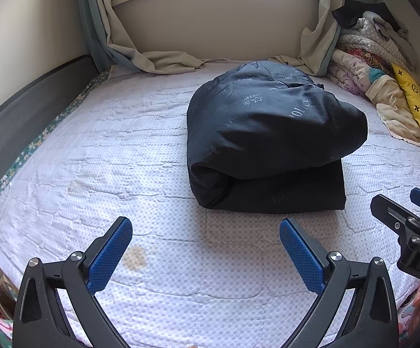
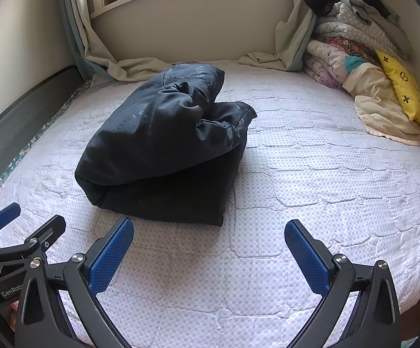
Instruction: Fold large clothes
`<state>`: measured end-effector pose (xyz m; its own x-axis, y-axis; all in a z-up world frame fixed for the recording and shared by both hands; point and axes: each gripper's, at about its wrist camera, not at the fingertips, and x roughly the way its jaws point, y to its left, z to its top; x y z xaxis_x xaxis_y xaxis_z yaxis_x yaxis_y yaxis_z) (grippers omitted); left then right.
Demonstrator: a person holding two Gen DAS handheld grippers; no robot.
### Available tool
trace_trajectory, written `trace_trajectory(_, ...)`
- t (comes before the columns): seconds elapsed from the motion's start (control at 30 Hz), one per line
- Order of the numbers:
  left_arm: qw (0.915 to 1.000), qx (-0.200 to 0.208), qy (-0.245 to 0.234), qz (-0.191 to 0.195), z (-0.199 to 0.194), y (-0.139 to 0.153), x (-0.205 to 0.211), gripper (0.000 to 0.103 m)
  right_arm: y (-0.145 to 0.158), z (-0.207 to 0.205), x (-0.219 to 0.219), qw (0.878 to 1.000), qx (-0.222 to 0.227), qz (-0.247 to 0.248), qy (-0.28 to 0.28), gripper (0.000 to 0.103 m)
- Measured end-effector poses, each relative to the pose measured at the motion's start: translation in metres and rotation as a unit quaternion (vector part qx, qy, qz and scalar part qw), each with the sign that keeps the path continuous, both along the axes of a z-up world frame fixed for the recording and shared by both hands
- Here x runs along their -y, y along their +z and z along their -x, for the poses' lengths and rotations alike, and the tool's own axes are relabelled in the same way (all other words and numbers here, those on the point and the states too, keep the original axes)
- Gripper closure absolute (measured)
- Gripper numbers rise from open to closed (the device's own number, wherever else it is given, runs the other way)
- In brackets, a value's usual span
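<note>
Garment: one dark navy padded coat (image 1: 270,142), folded into a thick bundle of two stacked layers, smooth slightly shiny fabric with faint pale lettering and star marks; it lies on the bed's middle, toward the far edge.
Bed: one bed (image 1: 108,150) with a white quilted cover, dotted texture, stitched in irregular panels; one round yellowish stain (image 1: 135,258) near the near edge.
Left claw (image 1: 205,256): two black arms with blue ribbed pads, spread wide apart, holding nothing, above the near edge of the bed.
Right claw (image 2: 209,256): same build, fingers wide apart, empty, just short of the coat.
Far right corner: one heap of bedding (image 2: 355,58), dotted and floral, with one yellow patterned pillow (image 2: 403,90).
Far edge: two beige curtains (image 2: 288,43) draping onto the bed.
</note>
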<state>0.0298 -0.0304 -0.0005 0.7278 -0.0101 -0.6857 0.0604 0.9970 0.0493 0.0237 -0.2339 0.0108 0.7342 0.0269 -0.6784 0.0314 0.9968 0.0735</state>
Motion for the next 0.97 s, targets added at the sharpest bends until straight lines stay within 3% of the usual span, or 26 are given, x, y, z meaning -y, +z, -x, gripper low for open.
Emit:
trace_trajectory(0.73, 0.9997, 0.008, -0.016, 0.016, 0.0054, 0.0060, 0.0002, 0.000, -0.0006, 0.0007, 0.0020, 1.000, -0.001, 0.000, -0.001, 0.000)
trace_trajectory(0.97, 0.9997, 0.022, -0.007, -0.005, 0.0088, 0.0067, 0.0015, 0.000, -0.0030, 0.0012, 0.0035, 1.000, -0.007, -0.002, -0.007, 0.000)
